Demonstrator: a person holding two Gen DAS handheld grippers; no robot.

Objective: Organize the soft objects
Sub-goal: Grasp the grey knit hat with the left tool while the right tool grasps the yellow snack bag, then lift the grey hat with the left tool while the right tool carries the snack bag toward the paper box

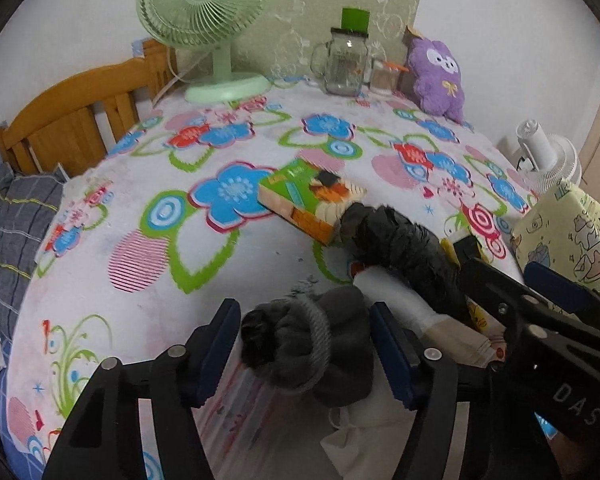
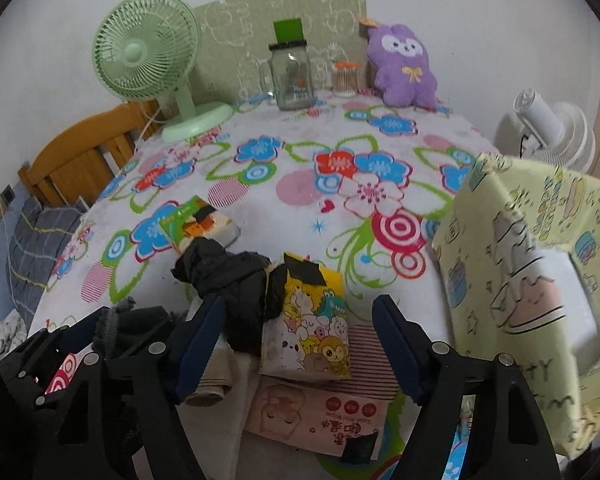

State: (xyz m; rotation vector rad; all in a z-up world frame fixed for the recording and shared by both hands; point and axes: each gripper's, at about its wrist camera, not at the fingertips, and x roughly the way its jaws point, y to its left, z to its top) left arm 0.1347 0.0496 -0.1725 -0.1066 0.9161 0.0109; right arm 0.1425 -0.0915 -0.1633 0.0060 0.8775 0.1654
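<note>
My left gripper (image 1: 304, 344) is open, its blue pads on either side of a rolled grey sock bundle (image 1: 308, 344) that lies near the table's front edge. The bundle also shows in the right wrist view (image 2: 128, 328). A black crumpled cloth roll (image 1: 400, 240) lies to its right beside a white roll (image 1: 396, 300). My right gripper (image 2: 300, 344) is open above a yellow cartoon tissue pack (image 2: 312, 332), with the black cloth (image 2: 228, 280) at its left pad. A green tissue pack (image 2: 198, 226) lies further back.
A yellow fabric storage box (image 2: 520, 280) stands at the right. A pink packet (image 2: 320, 416) lies under the tissue pack. At the back stand a green fan (image 2: 148, 60), a glass jar (image 2: 292, 76), a purple plush (image 2: 404, 68) and a white fan (image 2: 548, 128). A wooden headboard (image 1: 72, 120) is left.
</note>
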